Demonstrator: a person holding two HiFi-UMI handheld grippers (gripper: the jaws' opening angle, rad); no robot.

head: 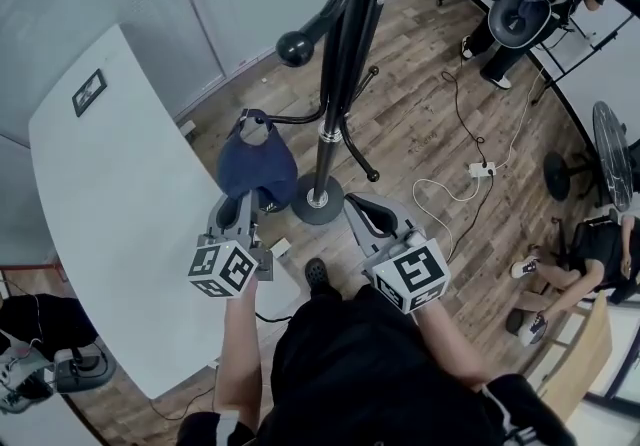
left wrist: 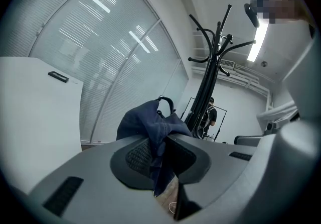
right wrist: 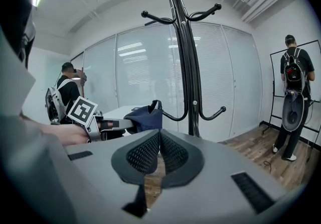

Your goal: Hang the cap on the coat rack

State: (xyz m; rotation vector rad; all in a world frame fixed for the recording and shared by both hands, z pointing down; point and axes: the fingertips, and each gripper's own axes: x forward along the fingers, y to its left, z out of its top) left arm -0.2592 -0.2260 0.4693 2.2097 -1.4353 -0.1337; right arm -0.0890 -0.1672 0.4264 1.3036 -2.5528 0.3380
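Between the jaws of the left gripper (head: 243, 209), clamped tight: navy cap (head: 257, 166), hanging just ahead of it. Cap's top sits at a low hook tip of the coat rack (head: 335, 84); hooked or not, can't tell. Right gripper (head: 375, 217) alongside, jaws together, nothing between. Both forearms (head: 235, 354) stretched forward, marker cubes (head: 222, 267) facing up.

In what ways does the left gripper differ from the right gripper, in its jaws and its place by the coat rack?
The grey left gripper is shut on the dark blue fabric cap; the grey right gripper has its jaws together with nothing between them. In the head view, the left gripper is left of the pole of the black metal coat rack, the right gripper right of it. Both carry a cube with square markers.
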